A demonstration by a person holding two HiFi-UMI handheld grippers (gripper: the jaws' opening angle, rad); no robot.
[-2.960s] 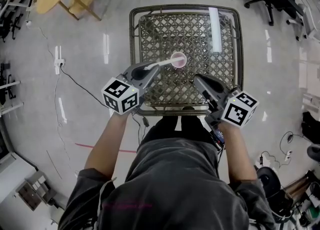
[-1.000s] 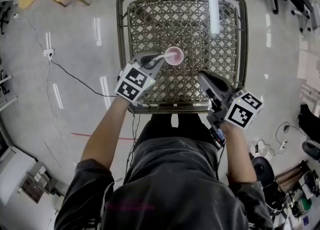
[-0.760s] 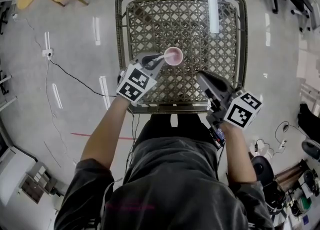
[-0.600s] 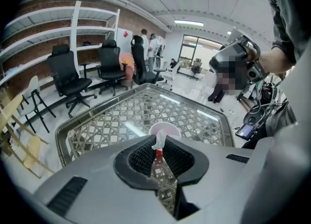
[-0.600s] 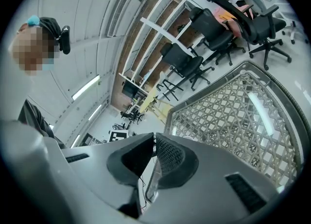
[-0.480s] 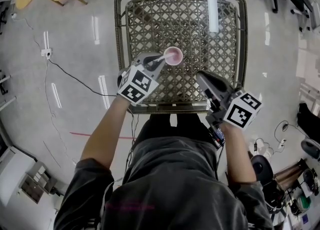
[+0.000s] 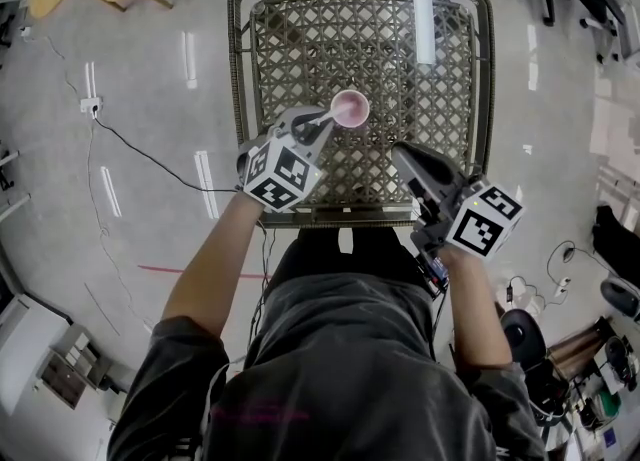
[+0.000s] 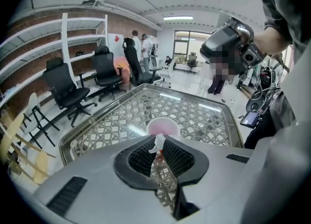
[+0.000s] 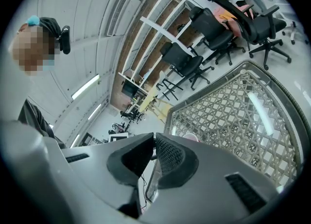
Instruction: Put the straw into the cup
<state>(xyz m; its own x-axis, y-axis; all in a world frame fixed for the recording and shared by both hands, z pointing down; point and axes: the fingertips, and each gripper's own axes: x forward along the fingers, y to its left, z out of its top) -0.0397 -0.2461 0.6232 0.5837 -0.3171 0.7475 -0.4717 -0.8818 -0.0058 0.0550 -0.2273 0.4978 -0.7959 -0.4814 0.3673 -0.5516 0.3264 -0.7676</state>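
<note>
Two grippers are being held over a square lattice tabletop [image 7: 420,69], which is being shown whole only by the head view. The right gripper [image 7: 400,154] is being kept above the near right corner, its jaws drawn almost together with nothing between them, as its own view [image 9: 154,143] is making plain. The left gripper [image 7: 318,124] is being held just left of the tabletop's middle, and its jaws are being pressed onto the white straw [image 7: 325,119].

The pink cup [image 7: 349,108] is standing near the middle of the tabletop, just beyond the left jaws. In the head view the straw is being shown reaching the cup's near rim. The left gripper view alone is showing the straw's crumpled end [image 8: 157,144] poking up between the pads, with the cup [image 8: 163,127] directly behind. The right gripper view is catching only a sliver of the cup [image 9: 189,137].

Compared with three seconds ago, the left gripper is being held much nearer the cup, and less straw is being left showing between them; the right gripper is being kept where it was.
</note>
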